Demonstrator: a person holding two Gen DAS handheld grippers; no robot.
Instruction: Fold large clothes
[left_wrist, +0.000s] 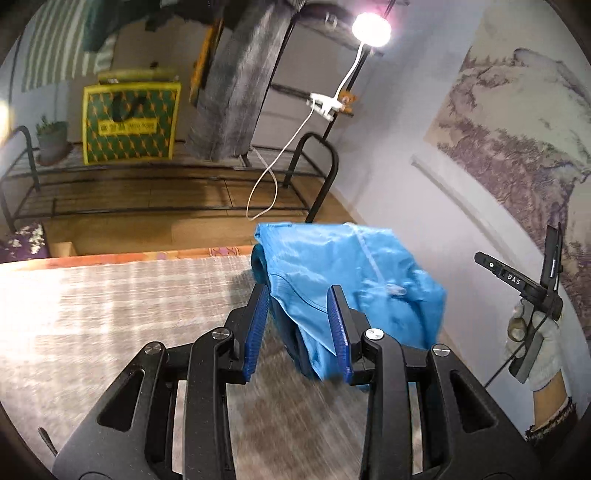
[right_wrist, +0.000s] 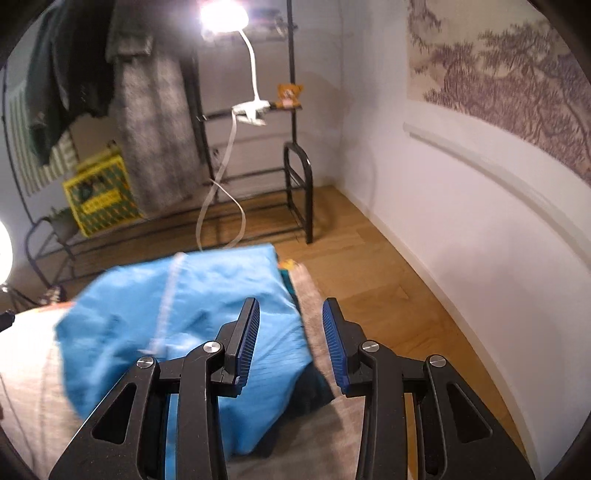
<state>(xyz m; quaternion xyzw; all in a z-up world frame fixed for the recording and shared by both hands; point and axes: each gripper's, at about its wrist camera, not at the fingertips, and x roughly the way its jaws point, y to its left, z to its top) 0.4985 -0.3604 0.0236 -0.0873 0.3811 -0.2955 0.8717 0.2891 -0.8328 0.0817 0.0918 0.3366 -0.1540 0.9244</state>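
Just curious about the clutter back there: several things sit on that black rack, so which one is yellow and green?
The patterned bag on the rack. It stands between the small potted plant and the hanging grey coat, the only brightly coloured thing there.

Black hand-held gripper (left_wrist: 300, 325) with ribbed blue pads, silver screws; white knit glove (left_wrist: 535, 343)

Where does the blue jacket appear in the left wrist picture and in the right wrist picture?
Left wrist: blue jacket lies right of centre, just beyond the fingers.
Right wrist: blue jacket lies lower left, behind the left finger.
Shared landmark: the white clip lamp at the top.
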